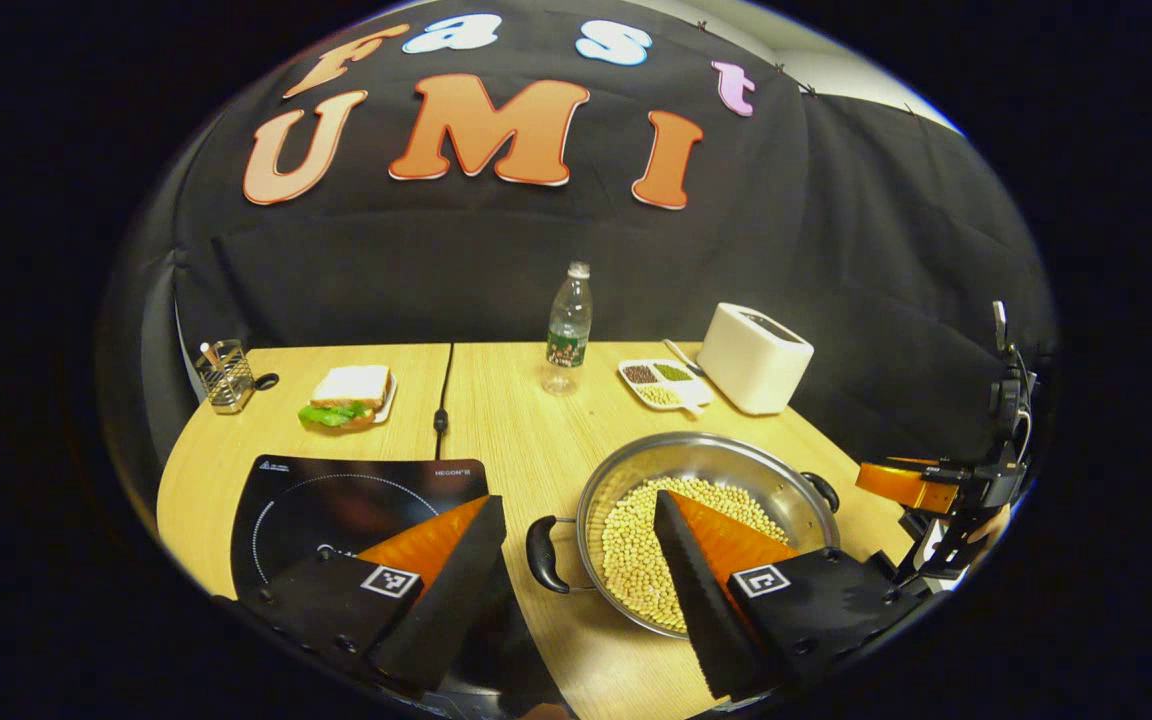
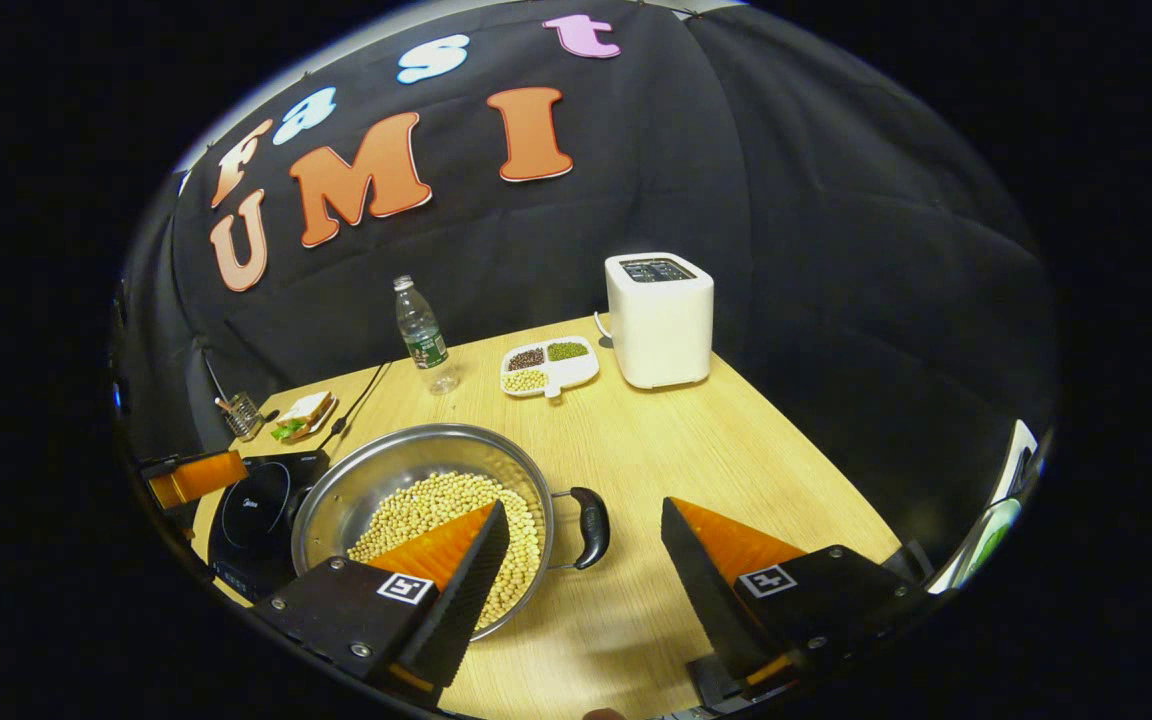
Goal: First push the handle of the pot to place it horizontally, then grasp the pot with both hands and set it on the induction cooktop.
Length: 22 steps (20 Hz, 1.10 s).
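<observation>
A wide, shallow steel pot [image 1: 706,500] [image 2: 416,490] sits upright on the wooden table [image 1: 526,430] [image 2: 696,450], just beside the black induction cooktop [image 1: 336,500] [image 2: 256,520], not on it. Pale yellow beans cover its bottom. It has two black loop handles on opposite sides: one handle [image 1: 542,553] points toward the cooktop, the other [image 2: 591,527] away from it, both lying level

Overhead light is brightening the tabletop [image 1: 536,420] evenly while the surroundings are staying dim. Fisheye distortion is bending the edges, and soft shadows are falling beneath the pot [image 2: 416,470].
</observation>
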{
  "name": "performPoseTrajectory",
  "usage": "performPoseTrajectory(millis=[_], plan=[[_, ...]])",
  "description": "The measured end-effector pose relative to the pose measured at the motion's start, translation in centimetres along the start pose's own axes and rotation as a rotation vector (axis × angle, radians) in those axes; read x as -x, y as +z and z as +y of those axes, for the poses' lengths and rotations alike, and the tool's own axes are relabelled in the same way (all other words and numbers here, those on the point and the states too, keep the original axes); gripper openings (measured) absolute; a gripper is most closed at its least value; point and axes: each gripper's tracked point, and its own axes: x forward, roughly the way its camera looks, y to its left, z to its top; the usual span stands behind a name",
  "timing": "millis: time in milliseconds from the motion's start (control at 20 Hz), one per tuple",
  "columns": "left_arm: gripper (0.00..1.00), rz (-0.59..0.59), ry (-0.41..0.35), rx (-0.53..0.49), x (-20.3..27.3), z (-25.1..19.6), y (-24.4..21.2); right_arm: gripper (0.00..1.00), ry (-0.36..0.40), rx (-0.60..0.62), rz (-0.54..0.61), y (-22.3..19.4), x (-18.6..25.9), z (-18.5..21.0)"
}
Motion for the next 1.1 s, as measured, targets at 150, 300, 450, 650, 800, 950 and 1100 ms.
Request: performPoseTrajectory(millis=[150, 300, 450, 650, 800, 950, 1100], plan=[[0.99, 0.072, 0.004, -0.023, -1.9, -0.4, -2.4, 0.95, -0.007, 0.012, 0.021, -1.0, -1.1, -0.6], [0.99, 0.136, 0.000, -0.018, -3.4, -0.4, -4.1, 0.96, -0.016, 0.019, 0.038, -1.5, -2.1, -0.8], [0.99, 0.184, 0.016, -0.018, -4.3, -0.1, -5.4, 0.96, -0.050, 0.038, 0.034, -1.7, -3.5, -1.7], [0.98, 0.196, 0.018, -0.052, -5.0, 0.1, -5.6, 0.96, -0.069, 0.053, 0.021, -1.7, -4.7, -2.0], [0.97, 0.230, 0.018, -0.049, -5.2, 0.1, -6.4, 0.96, -0.067, 0.068, 0.002, -1.3, -5.2, -1.4], [0.97, 0.258, 0.025, -0.053, -5.9, 0.4, -7.3, 0.96, -0.073, 0.084, -0.013, -0.8, -5.9, -1.4], [0.99, 0.258, 0.035, -0.075, -6.4, 0.4, -7.6, 0.96, -0.080, 0.075, -0.001, -1.1, -6.3, -1.8]])
